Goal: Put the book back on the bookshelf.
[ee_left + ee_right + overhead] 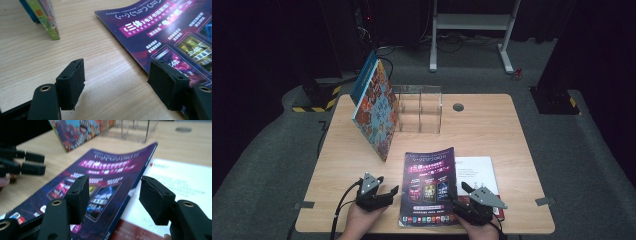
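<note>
While both claws stood open with nothing between their pads, the left gripper [393, 190] lay just off the left edge of the purple magazine [428, 185], and the right gripper [463, 189] sat over its right edge. That magazine lay flat near the table's [492, 125] front edge, overlapping a white booklet [477, 170]. Farther back, a colourful book [374, 107] leaned against a clear rack [419, 107].

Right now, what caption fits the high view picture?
Two open grippers, left gripper and right gripper, flank a purple magazine on the wooden table.
</note>
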Demonstrator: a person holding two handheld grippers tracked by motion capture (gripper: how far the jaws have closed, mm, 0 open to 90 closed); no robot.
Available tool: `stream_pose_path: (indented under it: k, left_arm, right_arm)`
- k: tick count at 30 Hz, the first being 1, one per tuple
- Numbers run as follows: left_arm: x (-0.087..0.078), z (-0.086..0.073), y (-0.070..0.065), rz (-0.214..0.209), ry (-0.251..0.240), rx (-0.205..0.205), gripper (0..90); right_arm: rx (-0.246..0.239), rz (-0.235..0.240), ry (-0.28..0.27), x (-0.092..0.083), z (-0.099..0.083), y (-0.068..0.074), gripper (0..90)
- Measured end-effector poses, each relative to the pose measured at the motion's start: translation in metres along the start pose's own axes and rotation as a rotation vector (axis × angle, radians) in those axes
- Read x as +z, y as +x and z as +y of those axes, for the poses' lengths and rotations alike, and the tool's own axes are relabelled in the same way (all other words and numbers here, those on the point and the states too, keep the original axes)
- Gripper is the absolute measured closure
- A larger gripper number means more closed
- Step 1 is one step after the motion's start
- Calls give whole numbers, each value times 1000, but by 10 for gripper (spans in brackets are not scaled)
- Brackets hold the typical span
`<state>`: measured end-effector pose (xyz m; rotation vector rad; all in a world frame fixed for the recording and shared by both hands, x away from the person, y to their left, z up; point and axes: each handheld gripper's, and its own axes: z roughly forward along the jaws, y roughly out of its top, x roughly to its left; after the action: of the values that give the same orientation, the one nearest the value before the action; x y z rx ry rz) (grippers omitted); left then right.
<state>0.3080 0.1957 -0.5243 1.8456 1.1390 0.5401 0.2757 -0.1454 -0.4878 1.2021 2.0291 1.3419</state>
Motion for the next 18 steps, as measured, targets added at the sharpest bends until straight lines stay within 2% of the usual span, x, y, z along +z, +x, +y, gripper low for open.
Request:
stream_pose_path:
  k: [2, 8, 14, 15, 18]
  left_arm:
    - [1, 1, -1, 7, -12, -6, 296]
    - [3, 2, -2, 9, 0, 16, 297]
    - [3, 2, -4, 8, 6, 42, 297]
    - [4, 2, -4, 8, 6, 43, 297]
    - [3, 2, -4, 8, 5, 42, 297]
  right_arm:
    - [8, 4, 37, 4, -1, 0, 388]
    - [29, 1, 122, 14, -2, 2, 368]
    - [49, -15, 143, 16, -1, 2, 384]
    - [51, -6, 145, 16, 0, 2, 420]
    - [50, 0, 167, 17, -1, 1, 417]
